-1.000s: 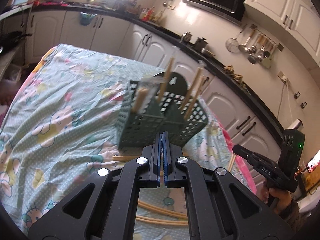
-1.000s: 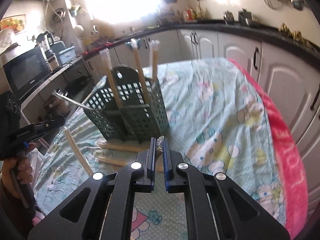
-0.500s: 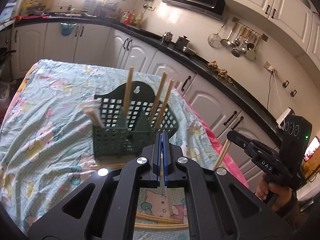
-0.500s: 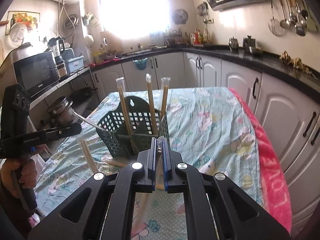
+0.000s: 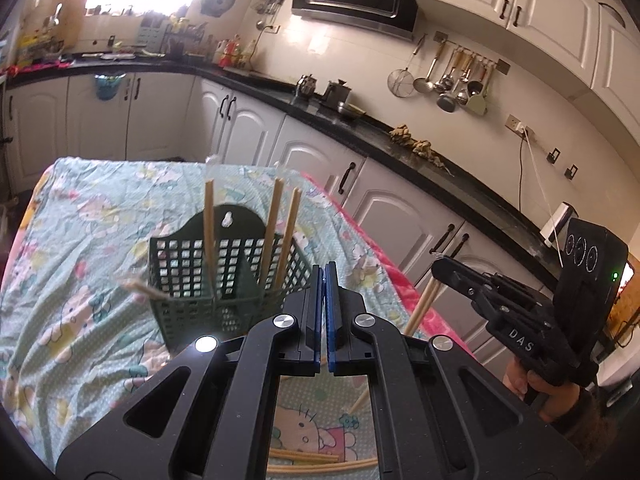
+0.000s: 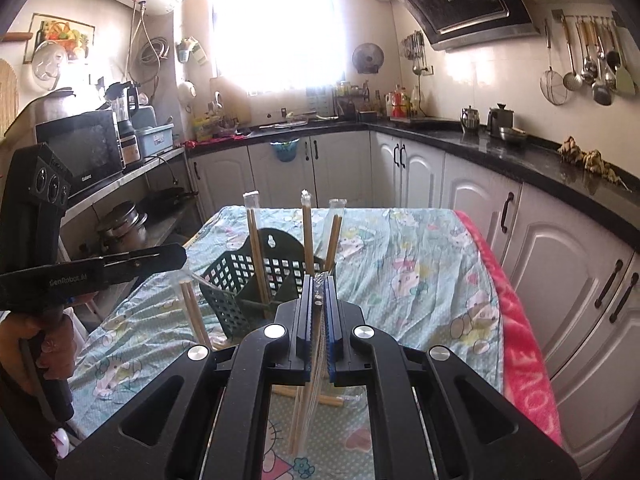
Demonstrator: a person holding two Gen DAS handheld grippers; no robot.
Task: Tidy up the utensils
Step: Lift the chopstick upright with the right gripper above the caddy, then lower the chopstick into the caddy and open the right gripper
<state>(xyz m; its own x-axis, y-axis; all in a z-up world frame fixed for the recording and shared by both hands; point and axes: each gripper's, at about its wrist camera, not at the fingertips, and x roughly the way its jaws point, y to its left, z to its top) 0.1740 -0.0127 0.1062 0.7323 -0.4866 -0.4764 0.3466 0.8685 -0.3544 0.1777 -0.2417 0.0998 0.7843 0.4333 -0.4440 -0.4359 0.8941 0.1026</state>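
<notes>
A dark green slotted utensil basket (image 5: 224,276) (image 6: 260,276) stands on the table with three wrapped chopstick pairs (image 5: 276,236) (image 6: 306,232) upright in it. My left gripper (image 5: 324,276) is shut on a wrapped chopstick pair, which hangs below its tip in the right wrist view (image 6: 196,312). My right gripper (image 6: 319,284) is shut on another wrapped chopstick pair (image 6: 308,392) that hangs down from the jaws; it also shows in the left wrist view (image 5: 424,304). Both grippers are raised above the table, near the basket.
The table carries a light green cartoon cloth (image 5: 88,208) with a pink towel (image 6: 524,352) along its right edge. More chopsticks (image 5: 304,458) (image 6: 308,394) lie on the cloth near me. White cabinets and a black counter (image 6: 520,156) ring the room.
Both grippers have risen and tilted up from the table, each carrying its chopstick pair. The basket now sits lower and farther in both views.
</notes>
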